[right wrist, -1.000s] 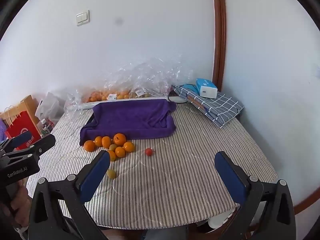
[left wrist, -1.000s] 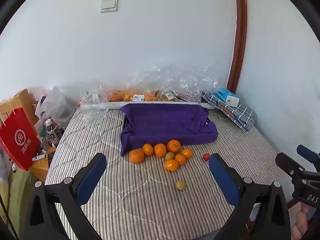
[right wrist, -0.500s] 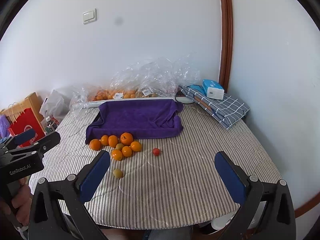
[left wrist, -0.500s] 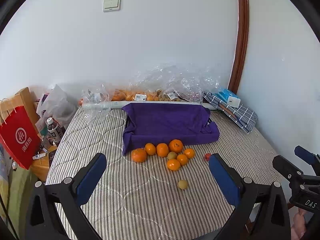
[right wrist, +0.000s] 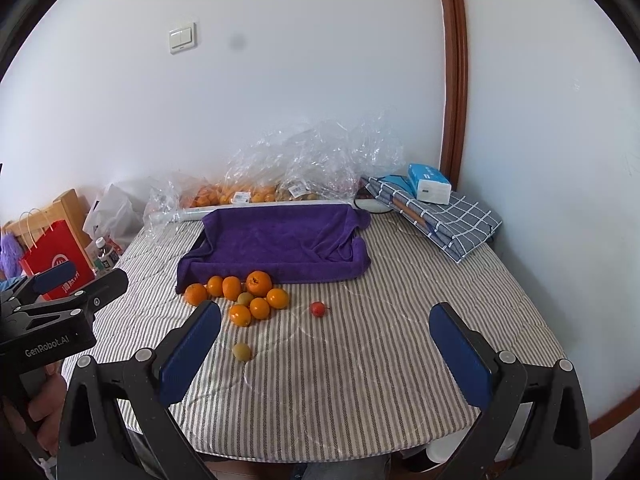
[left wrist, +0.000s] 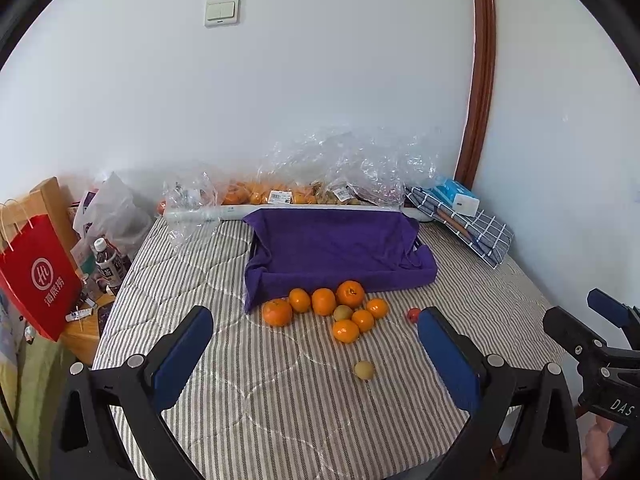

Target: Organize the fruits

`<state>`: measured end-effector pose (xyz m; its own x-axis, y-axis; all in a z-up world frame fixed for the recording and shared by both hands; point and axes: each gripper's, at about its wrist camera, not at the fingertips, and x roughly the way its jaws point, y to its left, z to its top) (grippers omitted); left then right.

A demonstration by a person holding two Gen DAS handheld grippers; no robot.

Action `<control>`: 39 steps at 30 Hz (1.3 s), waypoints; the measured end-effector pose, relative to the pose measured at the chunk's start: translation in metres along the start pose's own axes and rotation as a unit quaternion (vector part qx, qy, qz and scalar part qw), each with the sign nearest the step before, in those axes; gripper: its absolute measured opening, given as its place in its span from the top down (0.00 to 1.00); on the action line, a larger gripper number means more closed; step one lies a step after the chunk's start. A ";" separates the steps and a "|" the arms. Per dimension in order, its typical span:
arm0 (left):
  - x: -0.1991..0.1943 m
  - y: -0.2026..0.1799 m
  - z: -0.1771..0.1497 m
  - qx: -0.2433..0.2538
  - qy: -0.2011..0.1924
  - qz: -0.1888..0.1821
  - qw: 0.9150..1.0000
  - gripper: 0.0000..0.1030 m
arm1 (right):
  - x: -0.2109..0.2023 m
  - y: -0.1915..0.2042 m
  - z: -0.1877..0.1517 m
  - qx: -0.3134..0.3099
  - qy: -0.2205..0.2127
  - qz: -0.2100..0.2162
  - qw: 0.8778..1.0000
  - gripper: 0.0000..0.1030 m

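Observation:
Several oranges point(left wrist: 324, 302) point(right wrist: 258, 283) lie clustered on the striped table in front of a tray draped in a purple towel point(left wrist: 336, 246) point(right wrist: 280, 240). A small yellow-green fruit point(left wrist: 364, 370) point(right wrist: 242, 351) lies apart, nearer me, and another sits among the oranges point(left wrist: 343, 313). A small red fruit point(left wrist: 413, 313) point(right wrist: 317, 309) lies to the right of the cluster. My left gripper point(left wrist: 316, 354) is open and empty above the table's near part. My right gripper point(right wrist: 326, 350) is open and empty too, further right.
Clear plastic bags of fruit point(left wrist: 320, 184) lie along the back wall. A folded checked cloth point(right wrist: 444, 216) with a blue tissue pack point(right wrist: 430, 184) sits at the back right. A red paper bag point(left wrist: 38, 276) and bottles stand left of the table.
Both grippers have moved a little closer to the table and fruit; the scene sits slightly higher and larger in view. Nothing on the table has moved.

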<state>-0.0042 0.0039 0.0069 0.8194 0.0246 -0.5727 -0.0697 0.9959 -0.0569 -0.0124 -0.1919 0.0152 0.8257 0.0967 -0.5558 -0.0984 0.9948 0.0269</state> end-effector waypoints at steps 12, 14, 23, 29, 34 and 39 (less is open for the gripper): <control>0.000 0.002 -0.002 -0.002 0.000 0.000 1.000 0.00 | -0.002 0.000 -0.003 -0.002 -0.003 0.001 1.000 0.00; -0.001 0.003 -0.002 -0.004 -0.001 -0.001 1.000 0.00 | -0.003 0.001 -0.004 -0.002 -0.003 0.001 1.000 0.00; -0.002 0.004 0.001 -0.007 -0.005 0.001 1.000 0.00 | -0.005 0.004 -0.005 -0.001 -0.005 0.006 1.000 0.00; -0.002 0.004 0.001 -0.005 -0.005 0.003 1.000 0.00 | -0.004 0.004 -0.005 -0.001 -0.006 0.008 1.000 0.00; -0.001 0.004 0.001 -0.004 -0.003 0.004 1.000 0.00 | -0.004 0.004 -0.005 -0.002 -0.006 0.009 1.000 0.00; -0.001 0.004 0.001 -0.005 -0.001 0.003 1.000 0.00 | -0.004 0.005 -0.006 -0.002 -0.005 0.008 1.000 0.00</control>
<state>-0.0049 0.0081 0.0076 0.8204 0.0310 -0.5709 -0.0806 0.9948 -0.0617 -0.0197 -0.1876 0.0129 0.8297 0.1139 -0.5465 -0.1147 0.9929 0.0328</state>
